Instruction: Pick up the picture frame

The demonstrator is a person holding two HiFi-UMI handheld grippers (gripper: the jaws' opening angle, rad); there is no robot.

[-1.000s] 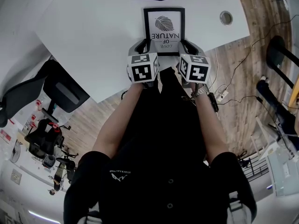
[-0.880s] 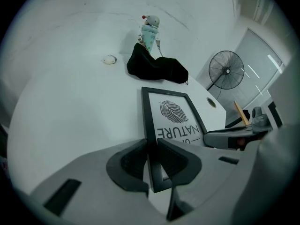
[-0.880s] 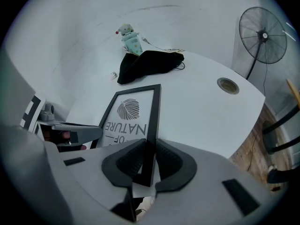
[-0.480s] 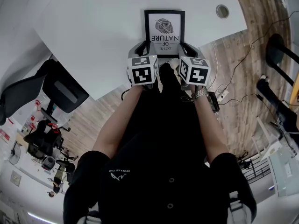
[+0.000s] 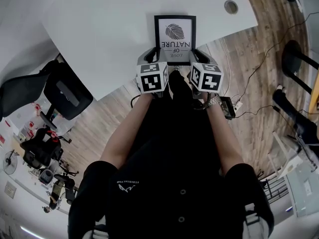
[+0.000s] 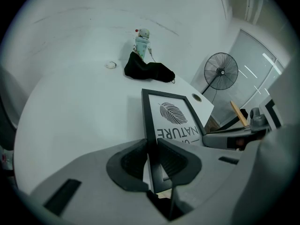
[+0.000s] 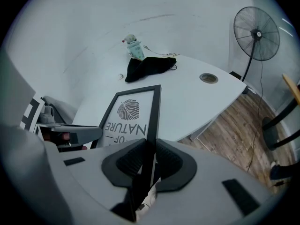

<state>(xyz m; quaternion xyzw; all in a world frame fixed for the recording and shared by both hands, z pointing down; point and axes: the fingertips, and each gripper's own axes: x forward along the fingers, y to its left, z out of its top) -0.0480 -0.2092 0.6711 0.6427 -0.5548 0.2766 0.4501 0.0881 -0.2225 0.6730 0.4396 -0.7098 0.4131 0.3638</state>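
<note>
Two grippers hold the picture frame (image 5: 175, 34) in the head view: the left gripper (image 5: 155, 52) is clamped on its near left corner and the right gripper (image 5: 195, 52) on its near right corner. The frame is a thin black rectangle around a white print with a dark leaf and the words "LOVE OF NATURE", upside down to us. It lies over the near edge of the white table (image 5: 109, 29); we cannot tell whether its far end touches the top. From the left gripper view, the left gripper (image 6: 152, 146) has both jaws pressed on the frame's (image 6: 171, 118) black left rail, and the right gripper (image 6: 229, 137) shows beyond it. A dark cloth (image 6: 149, 71) lies far back on the table, a fan (image 6: 221, 71) stands off to the right. From the right gripper view, the right gripper (image 7: 150, 156) is closed tight on the frame's (image 7: 127, 112) right rail. Compared with a second ago in the head view, the frame's lower edge has come from well inside the table to its near edge.
</note>
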